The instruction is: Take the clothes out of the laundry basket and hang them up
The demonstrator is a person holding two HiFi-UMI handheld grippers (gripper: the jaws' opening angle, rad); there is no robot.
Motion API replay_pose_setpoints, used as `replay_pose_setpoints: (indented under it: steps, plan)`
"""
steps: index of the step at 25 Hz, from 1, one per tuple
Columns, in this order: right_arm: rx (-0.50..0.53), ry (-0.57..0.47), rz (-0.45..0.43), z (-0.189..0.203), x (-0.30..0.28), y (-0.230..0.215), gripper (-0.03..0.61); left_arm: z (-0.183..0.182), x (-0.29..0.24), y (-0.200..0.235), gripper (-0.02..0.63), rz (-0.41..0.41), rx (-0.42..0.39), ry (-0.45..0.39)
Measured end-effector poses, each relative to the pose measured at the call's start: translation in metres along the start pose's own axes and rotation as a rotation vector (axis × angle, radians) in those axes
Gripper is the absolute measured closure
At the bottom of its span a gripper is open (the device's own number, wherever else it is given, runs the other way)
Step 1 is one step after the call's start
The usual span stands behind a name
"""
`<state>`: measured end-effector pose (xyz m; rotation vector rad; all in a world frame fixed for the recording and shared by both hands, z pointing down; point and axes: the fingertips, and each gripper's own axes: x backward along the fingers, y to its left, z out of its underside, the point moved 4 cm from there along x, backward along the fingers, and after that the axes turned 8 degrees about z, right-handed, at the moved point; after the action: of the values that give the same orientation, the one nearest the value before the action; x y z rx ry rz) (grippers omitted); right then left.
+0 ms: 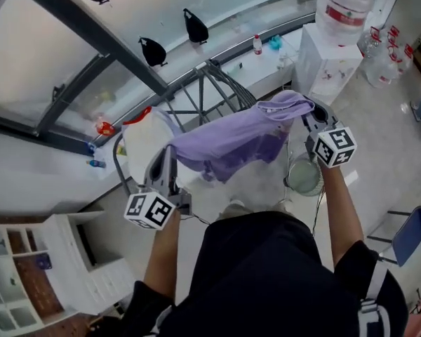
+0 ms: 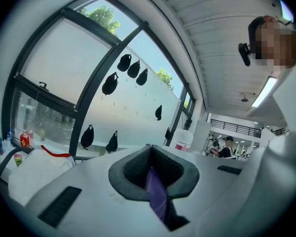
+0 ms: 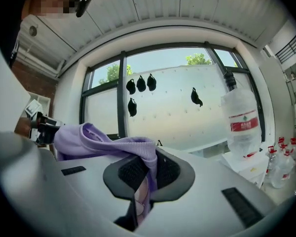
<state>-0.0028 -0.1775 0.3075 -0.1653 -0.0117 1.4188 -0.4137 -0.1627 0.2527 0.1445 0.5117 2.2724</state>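
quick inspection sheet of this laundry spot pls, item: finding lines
surface: pale floor, seen from above
job's things: purple garment stretched between both grippers near the grey drying rack; round basket on the floor
clutter: white bag with red trim by the rack; water bottles beside the dispenser
grippers: left gripper and right gripper both shut on the garment
cables: nothing seen
surroundings: big window with black shapes; white shelf unit

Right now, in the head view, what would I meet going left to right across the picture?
white shelf unit → left gripper → purple garment → right gripper → blue chair
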Motion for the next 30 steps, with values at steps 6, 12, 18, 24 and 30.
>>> replay_pose_setpoints:
  steps: [6, 12, 18, 24, 30]
  plan:
    - [0.061, -0.001, 0.003, -0.031, -0.028, 0.036, 0.569, 0.013, 0.02, 0.039, 0.606, 0.0, 0.05, 0.013]
    - [0.114, 0.018, -0.015, -0.046, -0.074, 0.081, 0.569, 0.016, 0.032, 0.085, 0.606, -0.027, 0.061, -0.003]
    - [0.168, 0.075, -0.056, -0.042, -0.134, 0.11, 0.569, 0.009, 0.032, 0.137, 0.606, -0.118, -0.012, -0.013]
    - [0.189, 0.137, -0.121, -0.029, -0.201, 0.119, 0.569, 0.011, 0.009, 0.18, 0.606, -0.208, -0.024, 0.005]
    - [0.24, 0.213, -0.195, -0.002, -0.282, 0.134, 0.569, 0.011, -0.016, 0.242, 0.606, -0.334, 0.0, 0.052]
